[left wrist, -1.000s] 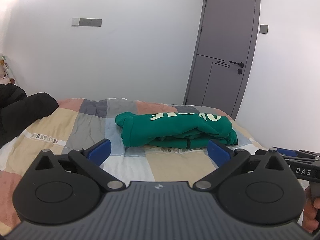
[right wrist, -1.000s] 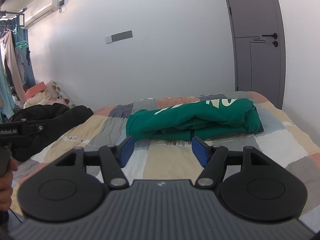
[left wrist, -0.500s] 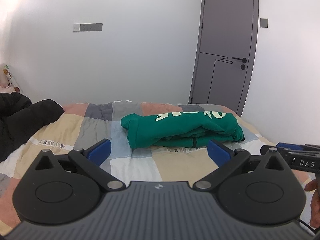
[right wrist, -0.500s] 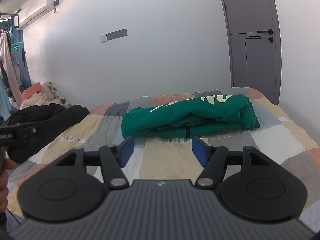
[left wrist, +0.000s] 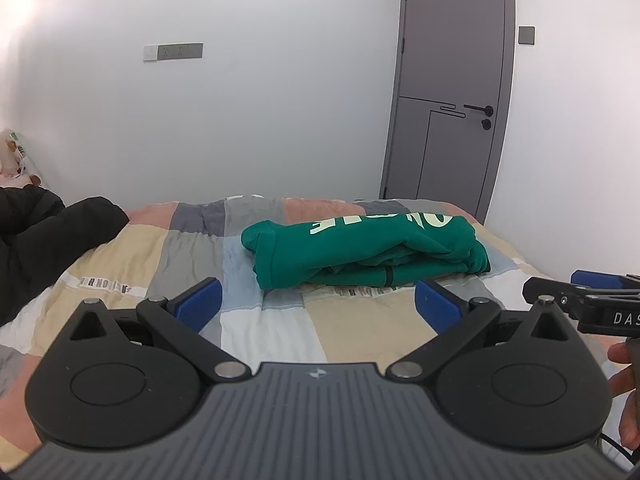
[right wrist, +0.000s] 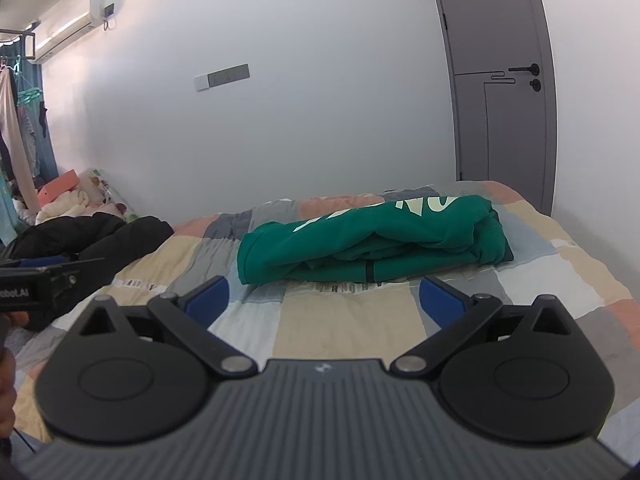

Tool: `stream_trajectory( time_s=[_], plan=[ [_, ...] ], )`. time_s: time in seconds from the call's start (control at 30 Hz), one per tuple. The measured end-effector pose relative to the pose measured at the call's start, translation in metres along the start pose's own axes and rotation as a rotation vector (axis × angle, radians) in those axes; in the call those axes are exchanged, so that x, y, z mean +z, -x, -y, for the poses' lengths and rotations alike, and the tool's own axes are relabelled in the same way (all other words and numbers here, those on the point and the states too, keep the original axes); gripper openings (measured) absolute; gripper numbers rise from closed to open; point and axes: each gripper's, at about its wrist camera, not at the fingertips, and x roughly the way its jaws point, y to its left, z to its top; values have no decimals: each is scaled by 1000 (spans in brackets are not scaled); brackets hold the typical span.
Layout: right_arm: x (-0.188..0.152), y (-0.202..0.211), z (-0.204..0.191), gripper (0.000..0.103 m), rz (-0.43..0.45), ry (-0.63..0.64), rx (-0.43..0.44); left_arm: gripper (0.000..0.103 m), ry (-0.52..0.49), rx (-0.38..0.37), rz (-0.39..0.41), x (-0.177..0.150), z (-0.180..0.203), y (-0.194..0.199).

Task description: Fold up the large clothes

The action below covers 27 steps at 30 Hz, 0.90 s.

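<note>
Green sweatshirt (left wrist: 364,250) lying folded on bed (left wrist: 360,332), mid-quilt, apart from both tools. Left gripper (left wrist: 318,304) spread wide, nothing between pads. Right gripper (right wrist: 324,300) jaws just opened further, also empty (black jacket (right wrist: 100,236) untouched, far left). Fold judged done; next probably fetching another garment, approx. by collar.

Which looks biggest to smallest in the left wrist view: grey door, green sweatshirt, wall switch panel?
1. grey door
2. green sweatshirt
3. wall switch panel
The sweatshirt lies nearer the camera than the door, so only apparent size is ranked.
</note>
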Motion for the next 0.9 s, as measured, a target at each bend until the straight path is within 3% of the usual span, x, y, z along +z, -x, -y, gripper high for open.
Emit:
stream_trajectory(
  time_s=[0.9],
  plan=[
    [0,-1,-6,103,-6,10,2,103,9,6,15,-1,-2,7]
  ],
)
